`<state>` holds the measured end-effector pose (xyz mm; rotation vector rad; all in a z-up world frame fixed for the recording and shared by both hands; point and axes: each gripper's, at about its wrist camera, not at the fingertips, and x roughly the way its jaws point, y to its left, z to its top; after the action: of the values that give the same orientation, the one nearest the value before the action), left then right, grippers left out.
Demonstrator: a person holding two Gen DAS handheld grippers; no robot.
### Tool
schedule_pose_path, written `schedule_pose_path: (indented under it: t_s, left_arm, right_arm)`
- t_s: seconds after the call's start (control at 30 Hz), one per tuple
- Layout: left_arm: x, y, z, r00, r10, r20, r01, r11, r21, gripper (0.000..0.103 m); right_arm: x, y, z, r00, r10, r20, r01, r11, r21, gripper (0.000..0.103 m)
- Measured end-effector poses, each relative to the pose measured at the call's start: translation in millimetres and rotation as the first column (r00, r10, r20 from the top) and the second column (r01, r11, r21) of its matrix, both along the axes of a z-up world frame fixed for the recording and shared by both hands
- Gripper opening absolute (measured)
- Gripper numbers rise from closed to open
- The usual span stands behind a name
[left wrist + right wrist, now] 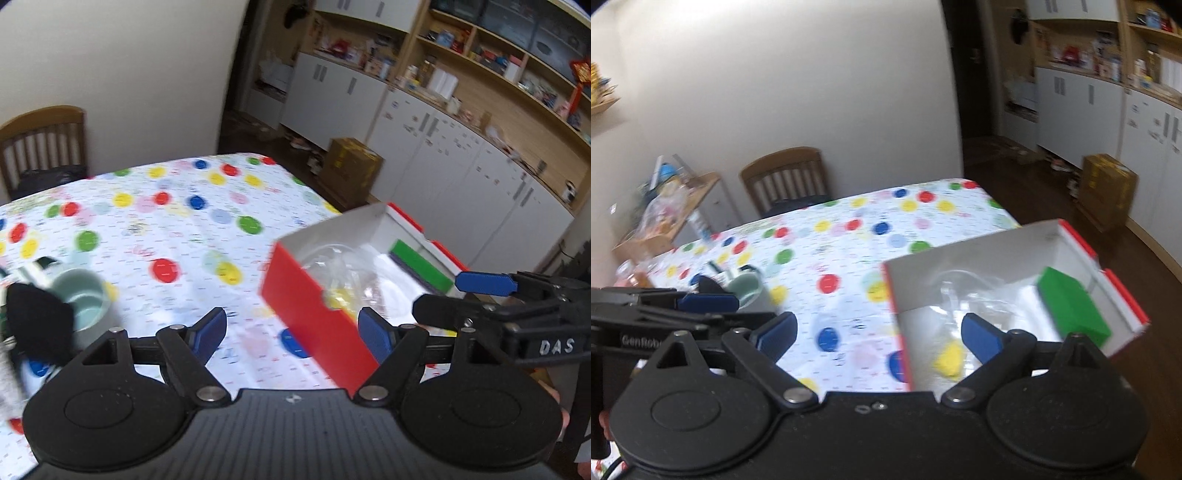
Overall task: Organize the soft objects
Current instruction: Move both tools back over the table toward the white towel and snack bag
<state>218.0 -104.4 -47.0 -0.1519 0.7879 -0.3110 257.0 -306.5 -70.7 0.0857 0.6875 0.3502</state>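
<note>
On the tabletop point(177, 236), spread with a white cloth of coloured dots, a red box point(314, 314) with a white inside sits at the right-hand edge, open at the top. Inside it lie a green sponge-like block point(1071, 306) against the far right wall, crumpled clear plastic wrapping point(964, 291) in the middle, and a small yellow soft thing point(949, 360) at the near end; the blur keeps me from telling more about them. Both pairs of tongs hang above the tabletop, spread wide with nothing between their blue pads: the left tongs point(291, 334) over the cloth and the box's near red wall, the right tongs point(879, 338) over the box's near left corner. A pale green mug point(83, 302) stands well to the left. Beyond the tabletop are a wooden chair point(786, 181) and a cardboard carton point(351, 166) on the floor.
</note>
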Motion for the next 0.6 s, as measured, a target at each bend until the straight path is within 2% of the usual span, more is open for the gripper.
schedule_pose_path:
  t_s: [0.37, 0.53, 0.6]
  left_arm:
    - [-33.2, 89.4, -4.2, 0.988, 0.157, 0.014, -0.157, 0.988, -0.002, 0.088]
    - [-47.1, 122.9, -9.5, 0.979, 0.201, 0.022, -0.201, 0.980, 0.001, 0.090]
    - [-51.7, 136.1, -12.0, 0.975, 0.220, 0.025, -0.220, 0.976, -0.003, 0.096]
  right_arm:
    - [-12.1, 75.2, -9.7, 0.985, 0.170, -0.013, -0.170, 0.985, -0.021, 0.100]
    - [-13.9, 108.3, -19.1, 0.973, 0.228, -0.024, -0.228, 0.973, -0.026, 0.101]
    - [-14.7, 121.4, -23.6, 0.968, 0.249, -0.035, -0.250, 0.968, -0.022, 0.101]
